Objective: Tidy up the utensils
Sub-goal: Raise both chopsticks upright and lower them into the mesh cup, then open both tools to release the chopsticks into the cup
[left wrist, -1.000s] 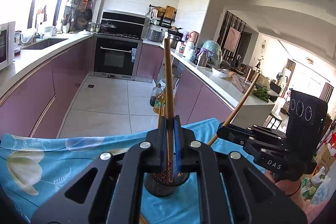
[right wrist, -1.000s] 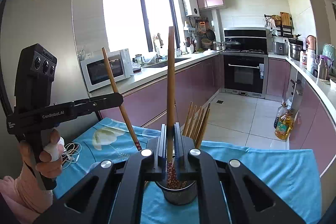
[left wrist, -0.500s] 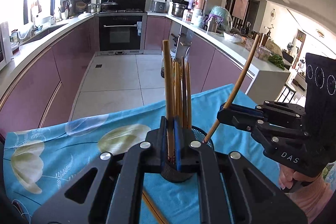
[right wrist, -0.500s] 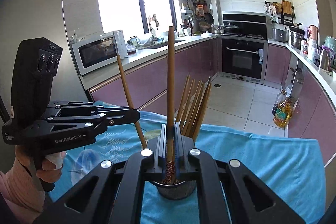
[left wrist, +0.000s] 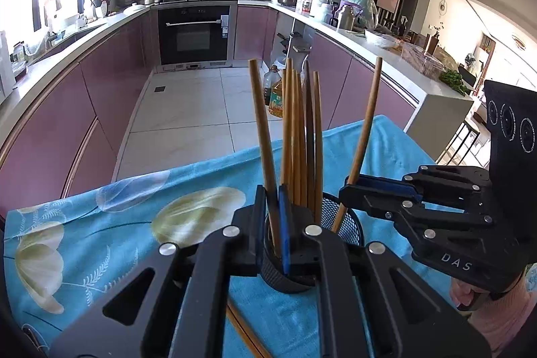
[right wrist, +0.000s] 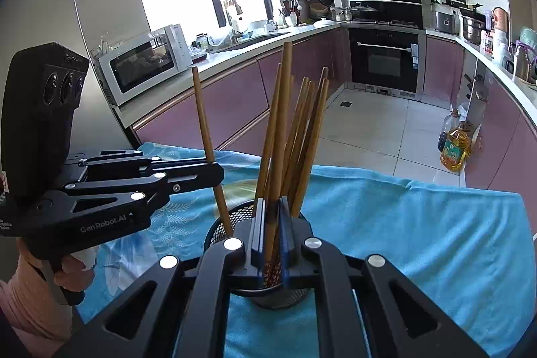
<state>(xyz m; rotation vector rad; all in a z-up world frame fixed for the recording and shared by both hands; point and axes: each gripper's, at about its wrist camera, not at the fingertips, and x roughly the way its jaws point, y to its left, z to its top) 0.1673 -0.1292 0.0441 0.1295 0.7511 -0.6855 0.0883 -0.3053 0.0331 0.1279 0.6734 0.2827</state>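
A black mesh cup [left wrist: 347, 225] stands on a blue flowered cloth [left wrist: 100, 223] and holds several wooden chopsticks [left wrist: 298, 136] upright. My left gripper [left wrist: 272, 194] is shut on one chopstick [left wrist: 263, 130], whose lower end dips into the cup. My right gripper [left wrist: 349, 190] comes in from the right, shut on another chopstick [left wrist: 364, 130] that slants into the cup's right side. In the right wrist view the right gripper [right wrist: 271, 204] clamps its chopstick [right wrist: 280, 123] over the cup [right wrist: 218, 223]. The left gripper [right wrist: 216, 171] holds its chopstick [right wrist: 204, 123] at the cup's left rim.
A loose chopstick [left wrist: 245, 331] lies on the cloth under my left gripper. The cloth's far edge [right wrist: 402, 182] drops to the tiled kitchen floor. Oil bottles [right wrist: 454, 150] stand on the floor by purple cabinets. A microwave [right wrist: 144, 62] sits on the counter at the left.
Both grippers have come down and tilted forward, lowering their chopsticks into the cup. The cup's bundle of chopsticks has risen into both views.
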